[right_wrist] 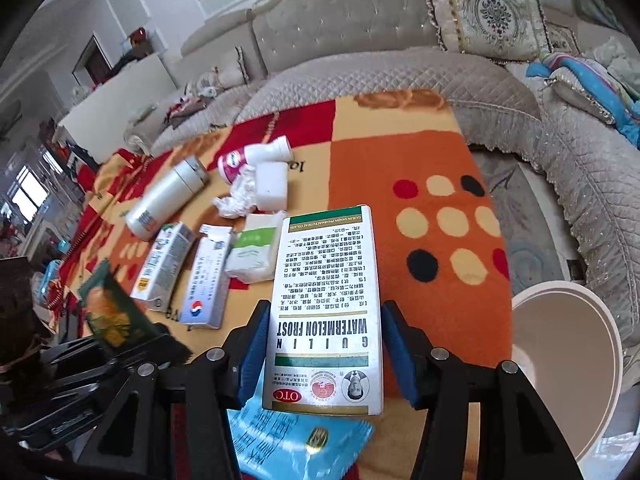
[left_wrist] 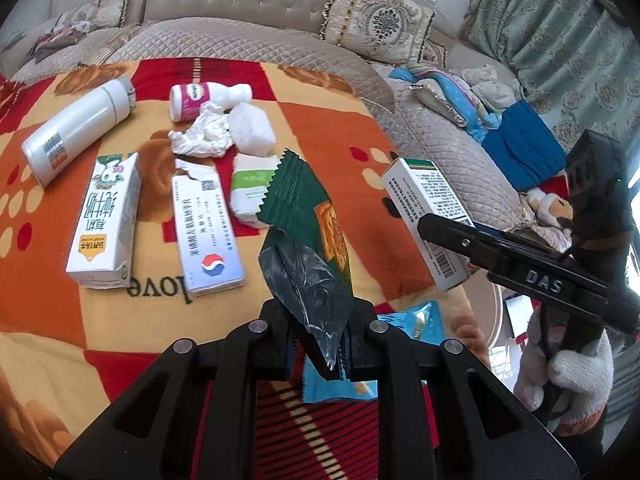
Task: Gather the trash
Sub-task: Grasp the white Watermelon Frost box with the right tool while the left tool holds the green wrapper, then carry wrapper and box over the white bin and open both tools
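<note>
My left gripper (left_wrist: 320,354) is shut on a green snack wrapper (left_wrist: 308,240), which stands up from the pads above the patterned blanket (left_wrist: 328,128). My right gripper (right_wrist: 323,356) is shut on a white and green medicine box (right_wrist: 325,304), lifted off the blanket (right_wrist: 420,160); the same box (left_wrist: 424,216) shows at the right of the left wrist view, between the other gripper's fingers. A blue sachet (right_wrist: 304,444) lies flat under the held box. On the blanket rest a milk carton (left_wrist: 106,220), a torn white box (left_wrist: 206,232), a crumpled tissue (left_wrist: 204,132) and a small drink bottle (left_wrist: 208,98).
A white flask (left_wrist: 76,130) lies at the blanket's left. A tissue pack (left_wrist: 252,188) and a white pouch (left_wrist: 252,128) sit mid-blanket. A round beige bin (right_wrist: 568,364) stands off the blanket's right edge. A quilted sofa (right_wrist: 360,76) with cushions runs behind. A gloved hand (left_wrist: 576,380) holds the right tool.
</note>
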A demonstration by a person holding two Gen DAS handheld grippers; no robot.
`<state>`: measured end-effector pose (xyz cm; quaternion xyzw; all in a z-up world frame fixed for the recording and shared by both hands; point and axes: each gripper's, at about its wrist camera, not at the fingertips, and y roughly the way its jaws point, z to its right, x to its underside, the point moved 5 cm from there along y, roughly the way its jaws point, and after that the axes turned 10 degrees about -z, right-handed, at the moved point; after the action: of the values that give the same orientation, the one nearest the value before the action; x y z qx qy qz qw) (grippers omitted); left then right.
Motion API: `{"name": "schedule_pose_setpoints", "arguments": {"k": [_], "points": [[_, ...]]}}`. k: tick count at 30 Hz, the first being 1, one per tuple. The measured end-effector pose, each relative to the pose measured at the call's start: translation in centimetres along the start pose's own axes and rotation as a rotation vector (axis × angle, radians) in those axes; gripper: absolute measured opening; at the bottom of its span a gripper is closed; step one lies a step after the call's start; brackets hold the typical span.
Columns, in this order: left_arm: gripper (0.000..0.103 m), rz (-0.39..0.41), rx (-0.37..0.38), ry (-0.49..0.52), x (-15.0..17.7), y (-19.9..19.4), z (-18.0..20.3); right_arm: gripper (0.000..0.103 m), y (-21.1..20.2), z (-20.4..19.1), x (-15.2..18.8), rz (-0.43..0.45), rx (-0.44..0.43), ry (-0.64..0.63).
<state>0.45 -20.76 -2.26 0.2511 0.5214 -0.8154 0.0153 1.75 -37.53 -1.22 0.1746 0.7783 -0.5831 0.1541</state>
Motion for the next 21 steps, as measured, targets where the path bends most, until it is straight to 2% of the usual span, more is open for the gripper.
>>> {"name": "schedule_pose_setpoints", "arguments": {"k": [9, 21], "points": [[0.014, 0.003, 0.007, 0.065, 0.0, 0.1, 3.4, 0.053, -3.4, 0.9, 1.7, 0.055, -0.009, 0.015], [0.014, -0.004, 0.017, 0.155, 0.2, 0.8, 8.5, 0.053, -7.1, 4.8, 3.9, 0.111, 0.012, 0.084]]}}
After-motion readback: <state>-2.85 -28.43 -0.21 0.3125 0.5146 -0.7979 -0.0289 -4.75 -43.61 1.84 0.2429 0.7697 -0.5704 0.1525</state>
